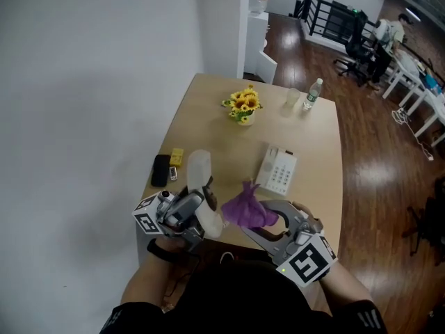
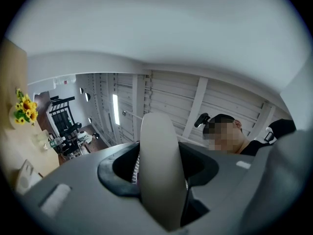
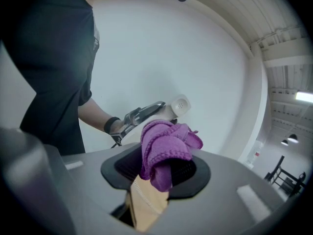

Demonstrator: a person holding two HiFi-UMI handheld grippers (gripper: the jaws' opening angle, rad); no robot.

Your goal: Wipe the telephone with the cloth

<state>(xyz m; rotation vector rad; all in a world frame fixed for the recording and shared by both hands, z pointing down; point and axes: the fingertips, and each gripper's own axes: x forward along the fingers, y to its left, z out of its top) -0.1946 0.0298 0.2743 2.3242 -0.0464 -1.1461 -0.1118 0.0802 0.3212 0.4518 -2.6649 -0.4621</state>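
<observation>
- The left gripper (image 1: 197,207) is closest to the person. Its jaws are closed on the white handset (image 1: 198,169) of the telephone and grip it at its lower half.
- The handset is lifted above the counter (image 1: 320,152). In the head view its long axis runs from the person's body away over the counter, and the free rounded end points to the far side. In the right gripper view this end, with small holes, points up and to the right.
- The right gripper (image 1: 259,221) is just beside it. Its jaws are clamped on a bunched purple cloth (image 1: 247,209), which sticks out past the jaw tips toward the handset. Whether the cloth touches the handset I cannot tell.
- Behind the cloth, the telephone base (image 1: 278,171) lies flat on the counter, keypad up, with its long axis pointing away from the person.
- At the left edge lie a black object (image 1: 160,170) and a small yellow object (image 1: 176,157).
- At the far end stand a pot of sunflowers (image 1: 243,105), a cup (image 1: 293,97) and a bottle (image 1: 313,94).
</observation>
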